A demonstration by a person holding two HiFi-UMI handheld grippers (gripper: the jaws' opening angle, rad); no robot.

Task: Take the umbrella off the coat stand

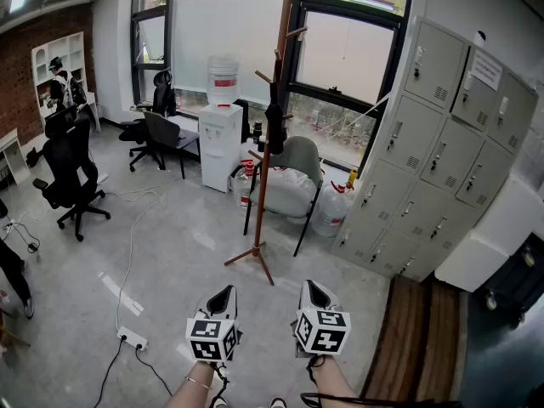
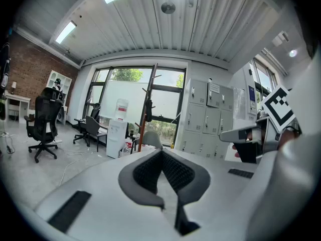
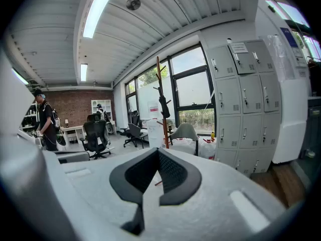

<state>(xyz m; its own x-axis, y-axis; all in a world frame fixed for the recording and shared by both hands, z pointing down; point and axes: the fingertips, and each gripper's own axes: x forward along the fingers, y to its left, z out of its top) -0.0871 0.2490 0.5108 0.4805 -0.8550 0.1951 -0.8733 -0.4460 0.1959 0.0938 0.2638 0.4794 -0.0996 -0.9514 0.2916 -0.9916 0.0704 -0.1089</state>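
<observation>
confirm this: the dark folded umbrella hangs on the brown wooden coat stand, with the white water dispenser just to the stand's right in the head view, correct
Not quite. The dark folded umbrella does hang on the brown wooden coat stand, but the white water dispenser is just to the stand's left, not its right. The head view shows this.

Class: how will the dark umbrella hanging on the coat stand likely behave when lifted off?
Folded and slim, the umbrella probably is light and stiff. It hangs freely, so may swing. The coat stand, tall on small feet, might wobble.
</observation>
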